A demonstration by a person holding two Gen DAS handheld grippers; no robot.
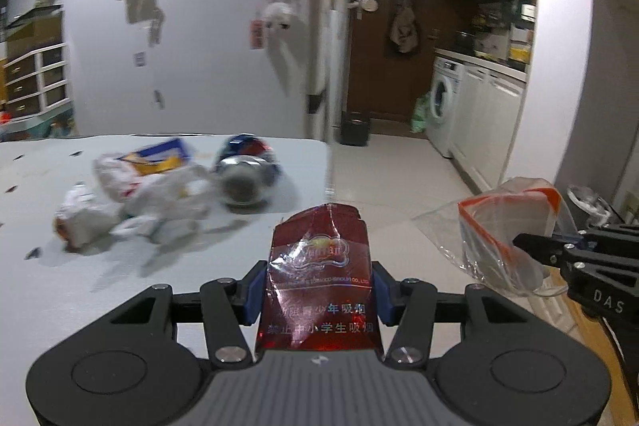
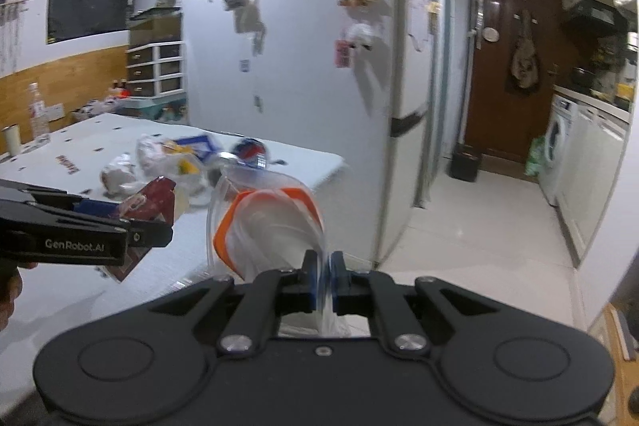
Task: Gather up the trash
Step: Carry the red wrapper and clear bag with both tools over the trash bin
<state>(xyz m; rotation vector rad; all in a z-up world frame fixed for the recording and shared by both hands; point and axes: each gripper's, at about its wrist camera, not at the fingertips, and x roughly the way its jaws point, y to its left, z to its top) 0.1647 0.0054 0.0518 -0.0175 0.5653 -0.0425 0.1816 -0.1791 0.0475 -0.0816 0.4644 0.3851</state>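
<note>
Red foil is clamped in the left hand-held gripper (image 1: 317, 300): a torn, crumpled dark-red packet (image 1: 319, 266) pinched between the blue pads, sticking up and forward. Beside it, the right hand-held gripper (image 2: 323, 280) has its jaws together on the thin edge of a clear zip bag (image 2: 271, 226) with an orange rim, its mouth gaping toward the packet. So the step in hand looks like the drop-off: one piece of trash lifted, the collecting bag held ready. The next move calls for bringing the packet over that orange rim and letting go only once it is inside; the bag is limp, so the mouth could fold shut. Out on the white tabletop (image 1: 48, 290) more waits: crumpled white wrappers (image 1: 131, 202), a blue-and-yellow packet (image 1: 159, 154) and a dented can (image 1: 245, 170) on its side, close together. Nothing stands between the packet and the bag. Beyond, a tiled floor runs past a washing machine (image 1: 443, 98).
</note>
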